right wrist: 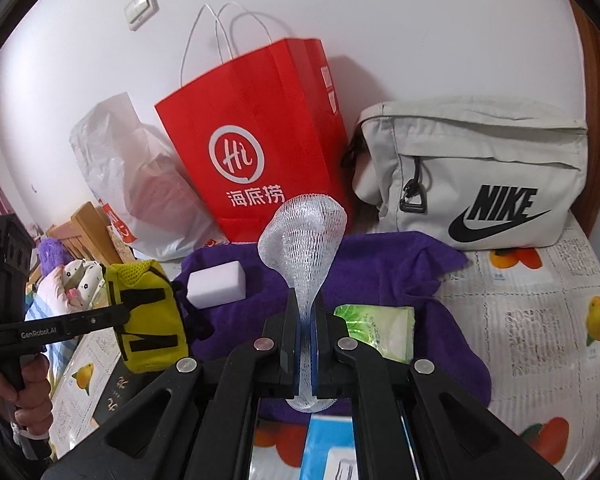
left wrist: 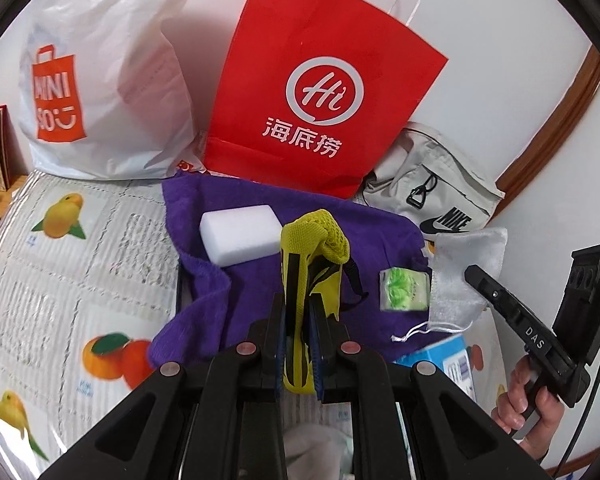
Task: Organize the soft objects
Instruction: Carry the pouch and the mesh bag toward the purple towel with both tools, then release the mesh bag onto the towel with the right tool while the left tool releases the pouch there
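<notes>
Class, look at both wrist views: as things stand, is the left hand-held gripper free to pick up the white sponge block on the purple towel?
Probably not yet. The left hand-held gripper is shut on the yellow mesh pouch, so it has no free grip. The white sponge block itself lies uncovered on the purple towel.

The white plastic bag [left wrist: 100, 72] is cut off at the top edge in the left wrist view. The red bag [left wrist: 320, 80] hides part of the grey pouch [left wrist: 432, 184] behind it there. A blue-and-white box [left wrist: 448, 356] shows only one corner past the gripper body, its print too small to read. The purple towel's [right wrist: 400, 280] near edge is hidden under the gripper frame in the right wrist view. A green packet [right wrist: 384, 328] is partly covered by the frame, its label unreadable. Items at the far left [right wrist: 72, 276] are blurred and cannot be identified.
</notes>
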Available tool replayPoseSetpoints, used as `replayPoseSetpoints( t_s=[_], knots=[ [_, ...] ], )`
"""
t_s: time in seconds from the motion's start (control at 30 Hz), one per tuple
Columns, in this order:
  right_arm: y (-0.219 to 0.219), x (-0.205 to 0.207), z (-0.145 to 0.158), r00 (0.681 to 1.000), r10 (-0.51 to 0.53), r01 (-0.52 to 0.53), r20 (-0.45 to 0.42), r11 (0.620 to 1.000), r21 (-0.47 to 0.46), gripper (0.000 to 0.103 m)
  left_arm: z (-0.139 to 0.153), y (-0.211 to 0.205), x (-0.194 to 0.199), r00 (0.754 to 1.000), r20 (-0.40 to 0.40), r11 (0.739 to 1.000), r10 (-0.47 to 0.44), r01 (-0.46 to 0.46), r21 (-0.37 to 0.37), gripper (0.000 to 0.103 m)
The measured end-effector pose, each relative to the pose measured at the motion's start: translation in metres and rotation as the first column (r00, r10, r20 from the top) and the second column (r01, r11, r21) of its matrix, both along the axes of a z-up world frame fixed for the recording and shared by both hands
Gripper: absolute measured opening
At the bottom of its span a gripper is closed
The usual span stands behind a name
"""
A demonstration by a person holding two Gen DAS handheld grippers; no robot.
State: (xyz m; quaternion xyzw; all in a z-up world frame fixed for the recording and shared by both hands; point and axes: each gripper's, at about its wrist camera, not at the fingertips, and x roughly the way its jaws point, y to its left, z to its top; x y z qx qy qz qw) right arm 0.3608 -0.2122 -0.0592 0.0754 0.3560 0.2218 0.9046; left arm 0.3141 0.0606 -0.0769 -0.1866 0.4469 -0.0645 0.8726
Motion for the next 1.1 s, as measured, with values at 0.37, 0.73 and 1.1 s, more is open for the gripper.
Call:
replayPoseSetpoints(
  t_s=[0.37, 0.73, 1.1],
  knots=[
    [0.013, 0.037, -0.040, 0.989, 0.045, -0.050, -0.139, 0.998, -0.032, 0.006, -0.028, 0.002, 0.038, 0.996, -0.093, 1.000, -0.003, 0.002, -0.012, 0.011],
    [0.014, 0.047, -0.061, 0.978, 0.022, -0.039, -0.209, 0.996, -0.078, 0.008, -0.049, 0.010, 0.046, 0.994, -0.109, 1.000, -0.012, 0.013, 0.013, 0.014],
    [0.007, 0.052, -0.054, 0.987, -0.044, 0.021, -0.157, 0.989, -0.145, 0.047, -0.050, 0.010, 0.050, 0.995, -0.099, 0.996, -0.011, 0.019, 0.084, 0.045]
  ],
)
